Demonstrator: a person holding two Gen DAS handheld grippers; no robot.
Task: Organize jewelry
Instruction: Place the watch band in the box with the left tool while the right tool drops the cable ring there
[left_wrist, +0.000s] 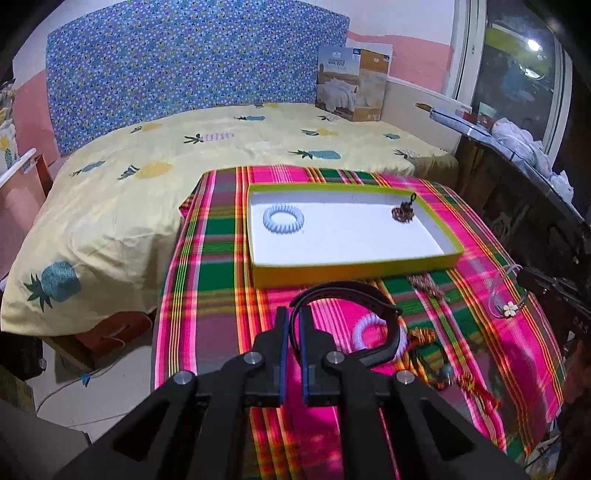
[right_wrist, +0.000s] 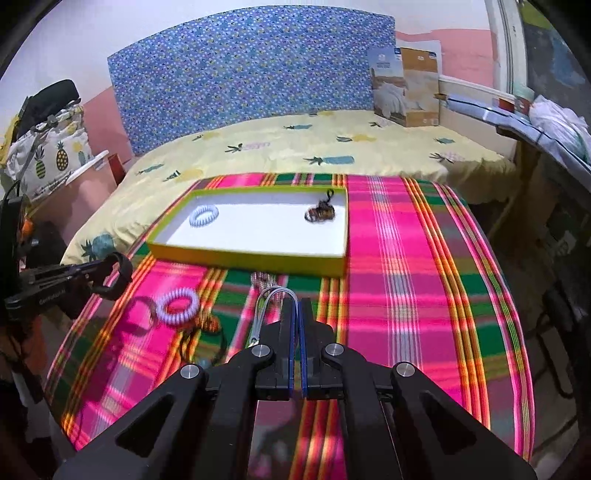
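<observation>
My left gripper (left_wrist: 294, 314) is shut on a black bangle-like band (left_wrist: 354, 291) and holds it above the plaid cloth, in front of the yellow-rimmed white tray (left_wrist: 354, 267). My right gripper (right_wrist: 296, 304) is shut on a thin clear-and-silver wire bracelet (right_wrist: 269, 299); it shows with a white flower charm in the left wrist view (left_wrist: 508, 295). The tray (right_wrist: 251, 260) holds a pale spiral hair tie (left_wrist: 283, 218) and a dark beaded piece (left_wrist: 403, 212). On the cloth lie another spiral hair tie (right_wrist: 178, 304), a beaded strand (left_wrist: 424, 286) and red-gold cord pieces (left_wrist: 472, 384).
The plaid cloth (right_wrist: 406, 277) covers a table against a bed with a pineapple-print cover (left_wrist: 147, 177). A cardboard quilt box (left_wrist: 351, 85) stands at the bed's far corner. A cluttered shelf (left_wrist: 517, 147) runs along the right.
</observation>
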